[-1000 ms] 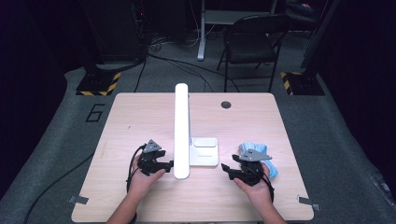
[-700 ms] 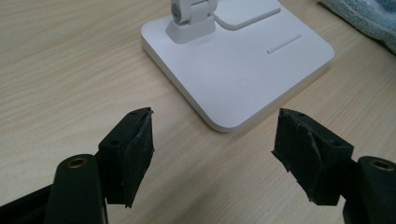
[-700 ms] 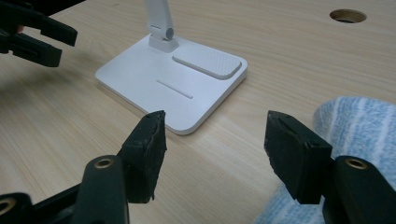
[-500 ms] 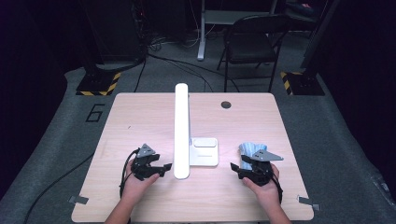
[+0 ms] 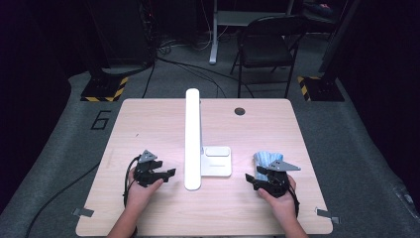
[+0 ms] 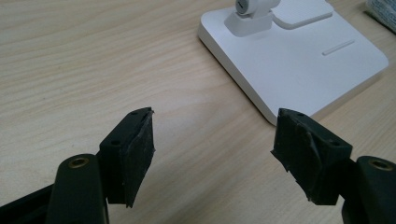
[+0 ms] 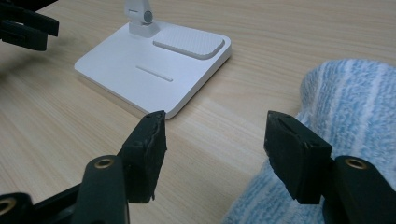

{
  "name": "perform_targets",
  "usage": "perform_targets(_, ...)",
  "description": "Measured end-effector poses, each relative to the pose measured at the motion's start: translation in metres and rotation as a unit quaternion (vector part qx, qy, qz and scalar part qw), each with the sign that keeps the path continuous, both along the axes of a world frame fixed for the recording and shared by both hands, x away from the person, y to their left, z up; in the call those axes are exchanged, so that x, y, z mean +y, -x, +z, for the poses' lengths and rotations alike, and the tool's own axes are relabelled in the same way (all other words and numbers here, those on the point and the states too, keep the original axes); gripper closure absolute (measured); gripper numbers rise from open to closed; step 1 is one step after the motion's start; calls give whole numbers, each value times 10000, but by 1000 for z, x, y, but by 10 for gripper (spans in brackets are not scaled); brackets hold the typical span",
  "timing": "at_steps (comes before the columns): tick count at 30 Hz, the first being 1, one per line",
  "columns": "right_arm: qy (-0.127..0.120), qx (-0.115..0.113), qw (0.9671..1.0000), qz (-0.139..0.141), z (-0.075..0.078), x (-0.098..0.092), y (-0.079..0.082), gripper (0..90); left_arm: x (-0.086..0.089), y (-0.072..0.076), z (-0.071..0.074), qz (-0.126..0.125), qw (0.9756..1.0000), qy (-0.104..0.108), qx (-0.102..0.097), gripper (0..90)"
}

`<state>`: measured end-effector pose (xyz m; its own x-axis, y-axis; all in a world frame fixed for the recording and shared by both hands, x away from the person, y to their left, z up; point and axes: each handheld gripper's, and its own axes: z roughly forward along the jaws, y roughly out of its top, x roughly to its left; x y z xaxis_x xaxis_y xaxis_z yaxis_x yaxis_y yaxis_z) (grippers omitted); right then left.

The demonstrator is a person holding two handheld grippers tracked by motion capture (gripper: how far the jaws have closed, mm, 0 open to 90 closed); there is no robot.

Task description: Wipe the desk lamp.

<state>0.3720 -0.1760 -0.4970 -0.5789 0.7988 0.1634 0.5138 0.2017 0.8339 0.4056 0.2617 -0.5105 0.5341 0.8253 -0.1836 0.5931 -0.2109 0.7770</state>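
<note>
A white desk lamp stands mid-table, its long head [image 5: 192,139] running front to back over its flat base [image 5: 218,163]. A blue-and-white striped cloth [image 5: 265,157] lies right of the base. My left gripper [image 5: 167,174] rests low on the table left of the lamp, open, jaws pointing at the base [image 6: 299,60]; nothing sits between its jaws [image 6: 212,140]. My right gripper [image 5: 250,178] sits just in front of the cloth, open and empty [image 7: 212,140]. In its view the cloth [image 7: 345,102] lies beside and under the right jaw, with the lamp base [image 7: 154,65] ahead.
The wooden table [image 5: 148,124] has a round cable hole [image 5: 239,111] at the back. A folding chair [image 5: 267,49] and dark equipment stands sit beyond the far edge. The left gripper [image 7: 28,23] shows at the top left of the right gripper view.
The left gripper has drifted a little left, away from the lamp, and lower. The right gripper has shifted slightly right and down beside the cloth. Both sets of jaws stay equally wide.
</note>
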Motion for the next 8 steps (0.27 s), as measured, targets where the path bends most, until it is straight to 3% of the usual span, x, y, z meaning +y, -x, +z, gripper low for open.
perform_targets(8,-162,50,9998,-80,-3,-6,0,386,-4,-4,-2,-57,10000,29,33,286)
